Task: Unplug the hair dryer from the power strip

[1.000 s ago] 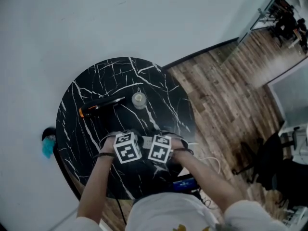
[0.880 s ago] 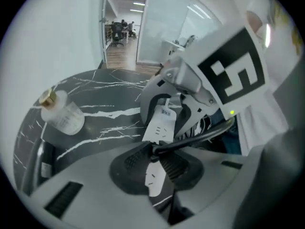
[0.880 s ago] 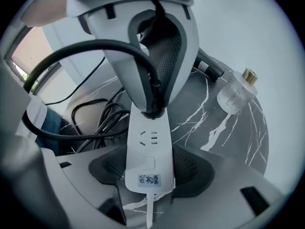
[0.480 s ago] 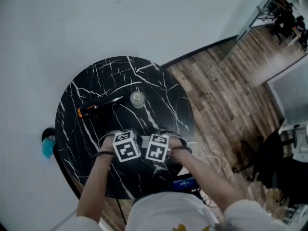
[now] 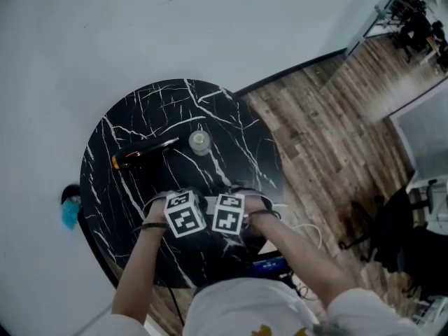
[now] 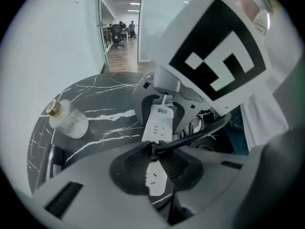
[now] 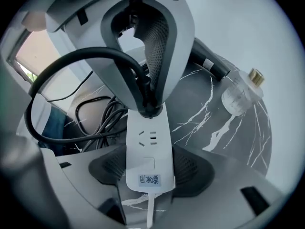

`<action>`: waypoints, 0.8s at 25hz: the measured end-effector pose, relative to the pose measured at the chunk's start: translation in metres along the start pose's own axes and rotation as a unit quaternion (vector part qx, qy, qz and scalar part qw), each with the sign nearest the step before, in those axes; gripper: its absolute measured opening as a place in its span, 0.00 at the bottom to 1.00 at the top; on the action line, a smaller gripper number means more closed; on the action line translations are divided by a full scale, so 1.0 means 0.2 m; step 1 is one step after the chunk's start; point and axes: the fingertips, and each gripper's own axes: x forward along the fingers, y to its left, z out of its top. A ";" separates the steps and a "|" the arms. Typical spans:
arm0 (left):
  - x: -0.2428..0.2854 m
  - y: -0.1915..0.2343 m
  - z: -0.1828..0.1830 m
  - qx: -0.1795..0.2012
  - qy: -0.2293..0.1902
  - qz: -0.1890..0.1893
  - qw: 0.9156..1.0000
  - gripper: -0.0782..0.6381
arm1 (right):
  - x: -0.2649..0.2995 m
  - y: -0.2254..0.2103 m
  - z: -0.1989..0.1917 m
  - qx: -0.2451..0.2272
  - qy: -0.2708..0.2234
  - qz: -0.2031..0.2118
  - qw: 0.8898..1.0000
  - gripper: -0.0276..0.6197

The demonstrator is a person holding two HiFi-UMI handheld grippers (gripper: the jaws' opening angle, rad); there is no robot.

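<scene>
Hair dryer's black plug point(image 7: 148, 109) sits on the face of the white power strip point(image 7: 147, 137), at the end away from the strip's label; whether the prongs are seated cannot be told. Left gripper point(image 6: 153, 160) points steeply down over it, jaws drawn narrow and pinched on the plug. A black cord point(image 7: 57, 66) leaves the plug and arcs out in a wide loop toward the person's side. Right gripper point(image 7: 148, 165) faces the left one from the opposite end of the strip, jaws clamped on the strip's two long edges near the labelled end, with one free socket showing between the two grips. Strip lies flat near the person's edge of the round black marble bench point(image 5: 231, 117), the two marker cubes side by side above it in the head view. Hair dryer point(image 5: 140, 154), black with an orange tip, lies on the bench's far left part, well apart from the strip. Small clear bottle point(image 5: 200, 142) with a gold cap is just beside the dryer. Loose dark cables point(image 7: 95, 113) hang off the near edge. Wood floor point(image 5: 329, 138) to the right.
</scene>
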 end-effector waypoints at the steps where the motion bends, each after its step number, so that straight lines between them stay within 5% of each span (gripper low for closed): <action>1: 0.00 0.02 0.00 -0.009 0.000 -0.010 1.000 0.18 | 0.00 0.00 0.00 -0.008 0.002 -0.004 1.000 0.46; 5: -0.02 0.04 0.04 -0.058 -0.036 -0.061 0.996 0.19 | 0.01 0.01 -0.01 -0.019 0.000 -0.008 1.000 0.46; 10: 0.00 -0.03 0.00 -0.010 0.000 0.012 1.000 0.18 | 0.00 0.01 0.00 -0.018 -0.007 0.004 1.000 0.46; 17: -0.02 0.03 0.04 -0.062 -0.030 -0.050 0.996 0.19 | 0.01 0.01 -0.02 -0.027 0.005 -0.007 1.000 0.46; 20: -0.01 -0.01 0.02 -0.027 -0.011 -0.001 1.000 0.18 | 0.00 0.01 0.00 0.000 -0.010 0.004 1.000 0.46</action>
